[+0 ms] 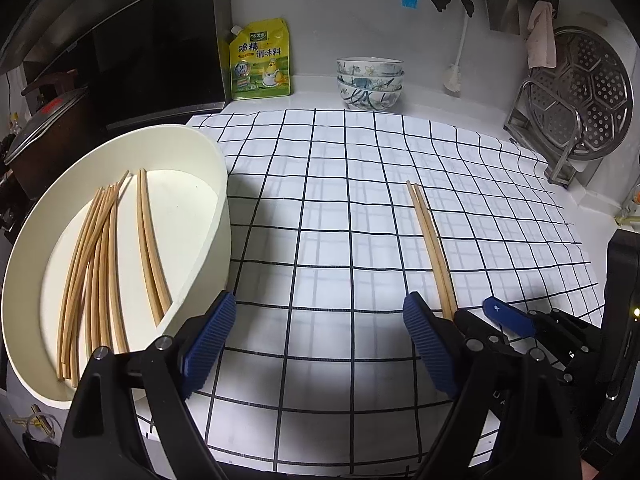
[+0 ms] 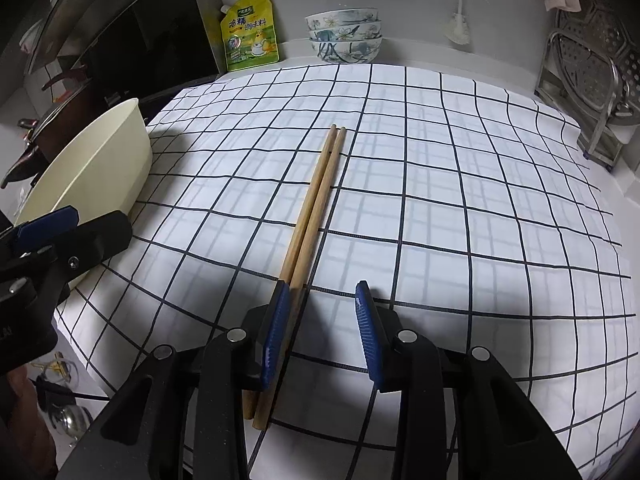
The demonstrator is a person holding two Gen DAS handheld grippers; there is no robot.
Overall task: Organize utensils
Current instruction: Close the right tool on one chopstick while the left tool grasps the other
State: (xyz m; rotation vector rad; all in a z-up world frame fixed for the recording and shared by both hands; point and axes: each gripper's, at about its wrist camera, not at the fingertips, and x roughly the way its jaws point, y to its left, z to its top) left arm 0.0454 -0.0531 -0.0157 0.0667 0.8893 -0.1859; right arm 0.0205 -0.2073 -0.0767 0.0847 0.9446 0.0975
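Right gripper spread wide, nothing clamped, hovering low over the checked cloth. Between its blue pads the near ends of a pair of chopsticks, lying flat on the cloth, pressed close against the left pad and well clear of the right one. Running away from the gripper side by side, touching along their length, far tips ending near the middle of the cloth. Over on the other side, left gripper likewise gaping, holding nothing, its left pad just in front of the wall of the cream tub, its right pad just beside the near ends of that same pair. Right gripper's blue tip visible in the left wrist view, just right of the pair. Inside the tub, more chopsticks lying loose on the floor of it: a fanned bundle to the left, two more set slightly apart to the right. Tub sitting at the left edge of the cloth. Further back on the worktop, a yellow seasoning pouch leaning against the wall, three stacked floral bowls beside it, and a steel rack with a perforated steamer plate off to the right.
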